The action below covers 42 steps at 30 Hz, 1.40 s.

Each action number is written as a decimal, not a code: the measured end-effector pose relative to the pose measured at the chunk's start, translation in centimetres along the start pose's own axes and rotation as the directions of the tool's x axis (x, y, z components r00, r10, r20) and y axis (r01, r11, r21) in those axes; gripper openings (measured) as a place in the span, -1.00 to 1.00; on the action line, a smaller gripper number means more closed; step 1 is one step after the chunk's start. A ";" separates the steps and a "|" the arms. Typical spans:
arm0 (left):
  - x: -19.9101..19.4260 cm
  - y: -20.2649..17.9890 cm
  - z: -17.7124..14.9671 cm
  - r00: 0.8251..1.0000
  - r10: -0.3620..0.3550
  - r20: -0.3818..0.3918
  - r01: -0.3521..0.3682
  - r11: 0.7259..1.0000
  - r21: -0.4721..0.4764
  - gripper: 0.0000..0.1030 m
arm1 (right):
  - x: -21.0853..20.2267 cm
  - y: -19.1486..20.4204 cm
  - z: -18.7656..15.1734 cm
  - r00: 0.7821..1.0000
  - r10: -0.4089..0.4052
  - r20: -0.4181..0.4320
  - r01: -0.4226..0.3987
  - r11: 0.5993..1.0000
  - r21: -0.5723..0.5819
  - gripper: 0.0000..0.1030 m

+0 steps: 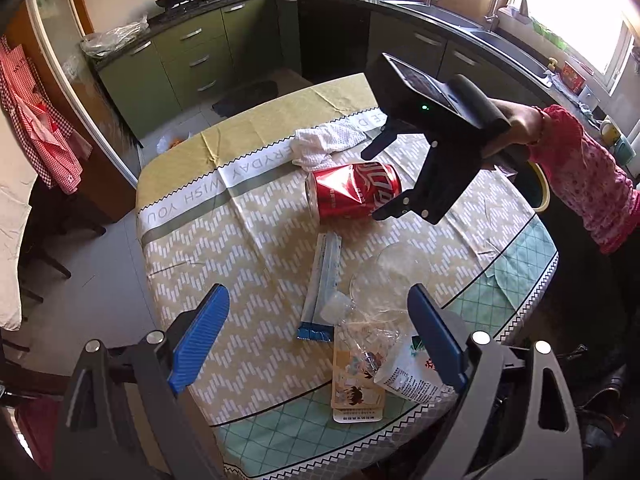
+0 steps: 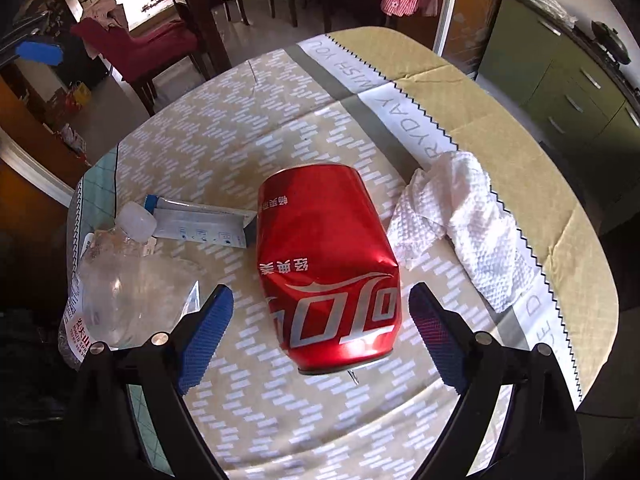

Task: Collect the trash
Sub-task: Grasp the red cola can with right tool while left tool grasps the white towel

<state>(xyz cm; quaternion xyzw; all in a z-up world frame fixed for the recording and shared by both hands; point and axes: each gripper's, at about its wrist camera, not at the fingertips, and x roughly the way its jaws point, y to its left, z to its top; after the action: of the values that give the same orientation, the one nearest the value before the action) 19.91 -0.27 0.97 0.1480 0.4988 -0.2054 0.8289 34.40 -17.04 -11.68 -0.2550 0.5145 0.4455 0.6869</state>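
Note:
A dented red cola can [image 1: 352, 194] lies on its side on the patterned tablecloth [image 1: 248, 248]. My right gripper [image 2: 322, 336] is open, its blue pads on either side of the can's near end [image 2: 328, 264], not touching it; it also shows in the left wrist view [image 1: 382, 178]. A crumpled white paper towel [image 2: 460, 224] lies right of the can. A blue-and-white wrapper [image 1: 322, 288], a clear plastic bottle [image 2: 120, 272] and printed packets [image 1: 358, 376] lie near the table's front. My left gripper [image 1: 320, 340] is open and empty above them.
Green kitchen cabinets [image 1: 188, 60], a stove with pans and a sink run along the far walls. A roll of tape [image 1: 540, 188] sits at the table's right edge. Chairs [image 2: 140, 52] and a covered table stand beyond the far side in the right wrist view.

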 end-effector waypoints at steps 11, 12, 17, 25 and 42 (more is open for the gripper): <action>1.4 0.2 -0.3 0.999 -0.022 -0.026 0.022 1.000 0.002 0.67 | 3.0 -0.1 1.0 0.998 0.023 -0.057 -0.023 1.000 -0.009 0.71; 1.5 0.2 -0.4 0.999 -0.022 -0.029 0.022 1.000 0.001 0.67 | 3.4 -0.2 1.2 0.998 0.022 -0.058 -0.022 1.000 -0.004 0.66; 2.1 0.2 -0.7 0.999 -0.023 -0.043 0.023 1.000 0.003 0.67 | 3.5 -1.0 0.9 0.999 0.040 -0.029 -0.039 0.998 0.047 0.41; 3.7 0.0 2.6 0.999 -0.008 -0.046 0.010 0.999 0.039 0.67 | -0.7 -0.9 -2.8 0.998 0.020 0.064 -0.027 0.993 0.118 0.40; 21.9 0.4 18.2 0.990 0.063 -0.123 -0.063 0.998 0.008 0.67 | -13.9 -2.1 -27.0 0.967 -0.198 0.163 0.092 0.863 0.497 0.40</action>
<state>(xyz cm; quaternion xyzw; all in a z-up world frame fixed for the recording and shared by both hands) 43.25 -12.35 -10.11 0.1778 0.5439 -0.1706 0.8022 22.28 -44.73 -8.16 -0.0648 0.5140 0.2733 0.8105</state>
